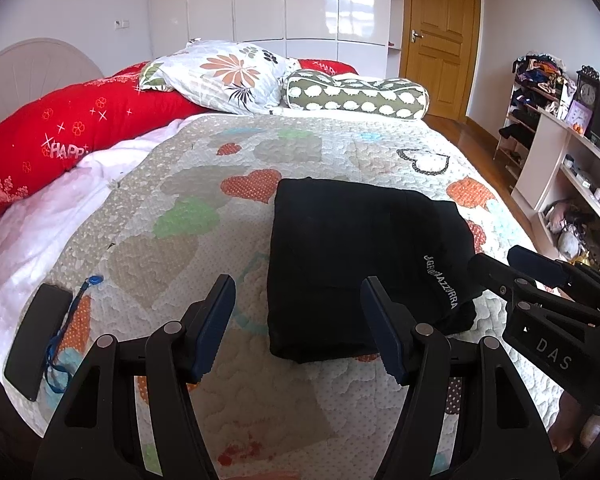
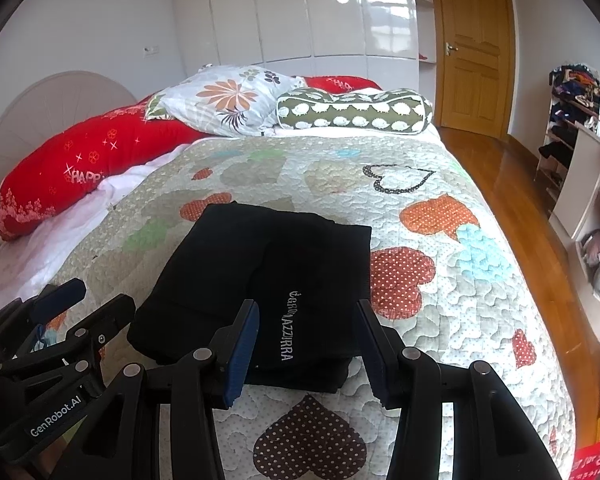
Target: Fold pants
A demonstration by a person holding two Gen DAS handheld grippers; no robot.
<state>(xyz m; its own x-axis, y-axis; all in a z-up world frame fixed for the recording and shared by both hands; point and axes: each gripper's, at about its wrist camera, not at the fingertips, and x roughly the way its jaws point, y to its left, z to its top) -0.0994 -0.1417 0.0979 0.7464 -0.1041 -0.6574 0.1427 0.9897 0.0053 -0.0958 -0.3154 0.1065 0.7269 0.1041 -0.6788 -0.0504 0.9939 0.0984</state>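
Observation:
Black pants [image 1: 352, 248] [image 2: 260, 256] lie folded into a compact rectangle on the heart-patterned quilt [image 1: 172, 208] [image 2: 440, 280], white lettering facing up along their near right side. My left gripper [image 1: 298, 282] hangs open just short of the pants' near left corner, with nothing between its pads. Over the near edge of the bundle, above the lettering, my right gripper [image 2: 307, 306] also stands open, its pads apart from the cloth. Each view catches the other tool: the right gripper [image 1: 496, 258] at the pants' right edge, the left gripper [image 2: 100, 296] at their left.
A dark phone [image 1: 36, 336] with a blue lanyard lies near the bed's left edge. A red pillow [image 1: 60, 140], a floral pillow [image 1: 228, 72] and a green bolster [image 1: 356, 96] sit at the far end. Right of the bed are wooden floor [image 2: 520, 208] and cluttered shelves [image 1: 560, 168].

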